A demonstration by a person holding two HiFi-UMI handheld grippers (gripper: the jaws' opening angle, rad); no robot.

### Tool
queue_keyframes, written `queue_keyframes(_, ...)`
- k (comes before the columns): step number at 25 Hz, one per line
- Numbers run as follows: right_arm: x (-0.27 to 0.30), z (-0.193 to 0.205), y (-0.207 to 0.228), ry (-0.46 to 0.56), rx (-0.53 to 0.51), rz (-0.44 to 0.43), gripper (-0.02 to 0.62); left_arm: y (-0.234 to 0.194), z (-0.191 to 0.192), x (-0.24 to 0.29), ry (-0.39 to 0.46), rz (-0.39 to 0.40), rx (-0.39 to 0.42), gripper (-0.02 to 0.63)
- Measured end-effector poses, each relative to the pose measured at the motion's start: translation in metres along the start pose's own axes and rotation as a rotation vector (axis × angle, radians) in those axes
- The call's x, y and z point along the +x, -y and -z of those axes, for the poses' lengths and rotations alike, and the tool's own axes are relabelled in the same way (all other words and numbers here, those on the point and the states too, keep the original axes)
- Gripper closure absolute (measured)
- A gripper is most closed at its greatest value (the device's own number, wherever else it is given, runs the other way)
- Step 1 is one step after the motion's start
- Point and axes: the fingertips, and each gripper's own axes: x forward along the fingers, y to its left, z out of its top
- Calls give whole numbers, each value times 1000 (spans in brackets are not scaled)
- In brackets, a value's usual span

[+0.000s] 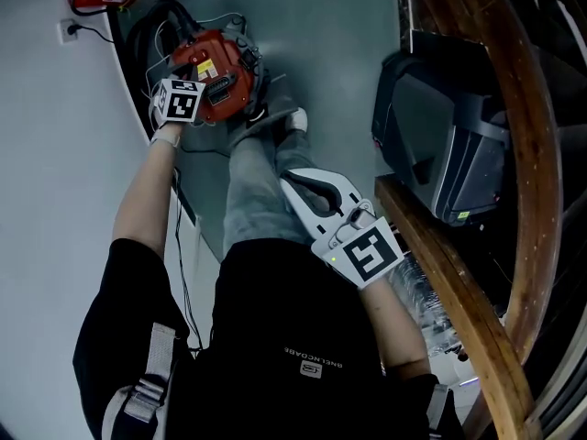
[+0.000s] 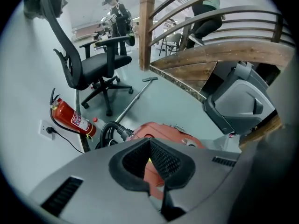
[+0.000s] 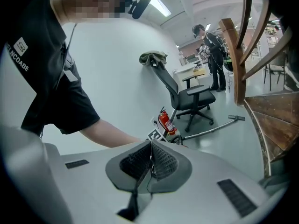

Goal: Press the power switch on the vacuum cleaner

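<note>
Red plastic marks the vacuum cleaner, which sits on the grey floor at the far left, close beside the white wall; its black hose curls off its left side, and a metal wand lies on the floor further away. The left gripper is reached out over the vacuum's left edge with its jaws pressed together and nothing between them, the red shell showing just behind their tips (whether they touch it cannot be told, and the power switch cannot be picked out); the right gripper is held nearer, above the person's leg and well apart from the vacuum, its jaws likewise closed on nothing. A fire extinguisher leans at the wall just left of the vacuum, near a wall socket; a black office chair stands beyond it; at the right runs a curved wooden railing with a dark grey machine behind it.
</note>
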Motion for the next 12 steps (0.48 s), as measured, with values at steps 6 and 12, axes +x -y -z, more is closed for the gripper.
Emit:
queue_keyframes(6, 19, 5, 8, -8, 26, 17, 567, -9, 15, 43, -34, -1, 1, 591)
queue_keyframes(12, 26, 15, 16, -21, 69, 42, 568, -16, 29, 71, -73, -17, -1, 591)
